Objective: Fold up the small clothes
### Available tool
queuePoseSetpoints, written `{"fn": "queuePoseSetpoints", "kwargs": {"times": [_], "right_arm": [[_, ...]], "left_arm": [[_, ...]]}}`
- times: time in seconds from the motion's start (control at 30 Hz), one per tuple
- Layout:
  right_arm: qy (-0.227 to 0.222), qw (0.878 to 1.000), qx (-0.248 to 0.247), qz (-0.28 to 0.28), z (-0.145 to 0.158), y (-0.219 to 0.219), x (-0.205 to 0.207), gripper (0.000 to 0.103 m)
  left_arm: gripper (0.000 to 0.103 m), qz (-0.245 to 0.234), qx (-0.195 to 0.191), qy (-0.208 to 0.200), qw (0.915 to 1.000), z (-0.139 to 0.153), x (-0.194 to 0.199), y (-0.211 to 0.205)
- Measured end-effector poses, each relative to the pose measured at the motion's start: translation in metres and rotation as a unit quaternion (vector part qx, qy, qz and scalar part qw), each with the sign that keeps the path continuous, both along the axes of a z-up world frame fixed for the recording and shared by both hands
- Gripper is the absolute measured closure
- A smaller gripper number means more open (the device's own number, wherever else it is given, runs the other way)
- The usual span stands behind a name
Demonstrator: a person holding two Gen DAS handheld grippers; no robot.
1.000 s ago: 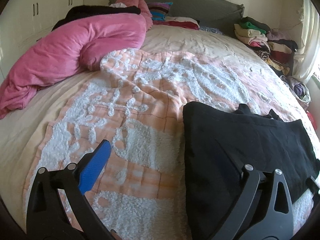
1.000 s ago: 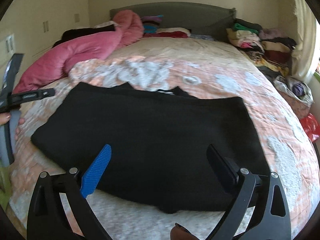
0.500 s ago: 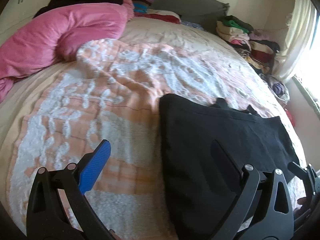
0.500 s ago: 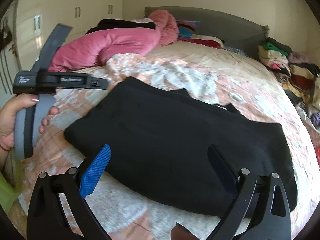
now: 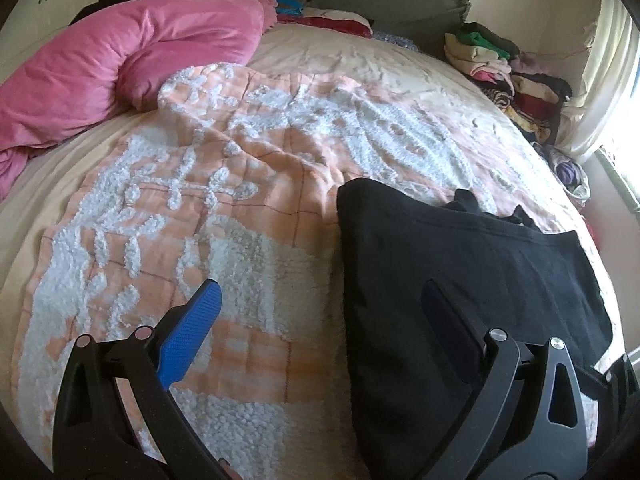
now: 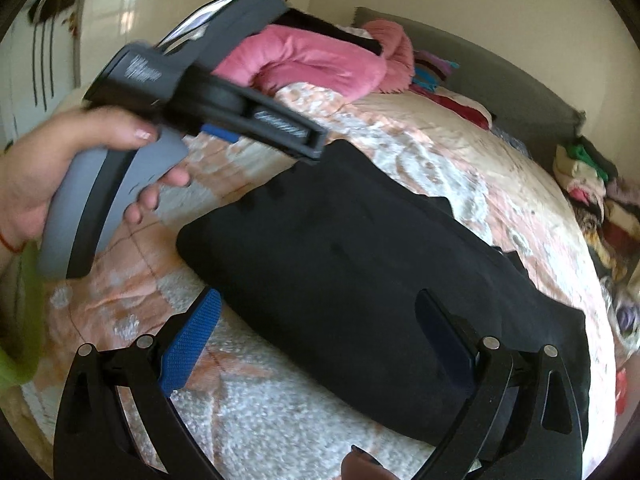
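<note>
A black garment [image 5: 460, 280] lies folded flat on the peach and white bedspread [image 5: 224, 208]; it also shows in the right wrist view [image 6: 360, 272]. My left gripper [image 5: 320, 308] is open and empty above the garment's left edge, one finger over the bedspread, one over the black cloth. My right gripper [image 6: 320, 312] is open and empty above the garment's near edge. The left gripper's body, held in a hand, shows in the right wrist view [image 6: 208, 92] above the garment's left end.
A pink duvet [image 5: 120, 64] lies heaped at the bed's far left. Pillows [image 5: 320, 20] rest at the grey headboard. A stack of folded clothes [image 5: 504, 64] stands at the far right by the curtain. White cupboards [image 6: 60, 52] line the left wall.
Both grippers have swung left around the garment. The left gripper now hangs closer in the right wrist view, above the garment's left end. Both stay open; the garment has not moved.
</note>
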State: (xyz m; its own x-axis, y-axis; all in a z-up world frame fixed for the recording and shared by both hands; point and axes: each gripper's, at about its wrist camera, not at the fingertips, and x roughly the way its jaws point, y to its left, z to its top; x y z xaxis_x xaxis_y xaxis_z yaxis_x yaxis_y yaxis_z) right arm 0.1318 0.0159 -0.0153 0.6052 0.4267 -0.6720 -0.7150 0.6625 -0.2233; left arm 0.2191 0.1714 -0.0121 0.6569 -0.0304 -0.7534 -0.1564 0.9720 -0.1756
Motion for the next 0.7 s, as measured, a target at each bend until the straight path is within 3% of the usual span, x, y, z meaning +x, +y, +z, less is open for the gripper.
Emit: {"fn": "queuePoseSetpoints", "kwargs": {"times": [0.33,0.7], "right_arm": [[-0.034,0.995,-0.090,-0.001,-0.031,0.031,0.012,0.006],[-0.055,0.994,-0.095,-0.031,-0.041,0.047,0.034,0.006]], "left_arm": [[0.010,0.002,0.002,0.013,0.9999,-0.008,0.007,0.003],[0.010,0.012,-0.022,0.019,0.9995,-0.014,0.011,0.009]]}}
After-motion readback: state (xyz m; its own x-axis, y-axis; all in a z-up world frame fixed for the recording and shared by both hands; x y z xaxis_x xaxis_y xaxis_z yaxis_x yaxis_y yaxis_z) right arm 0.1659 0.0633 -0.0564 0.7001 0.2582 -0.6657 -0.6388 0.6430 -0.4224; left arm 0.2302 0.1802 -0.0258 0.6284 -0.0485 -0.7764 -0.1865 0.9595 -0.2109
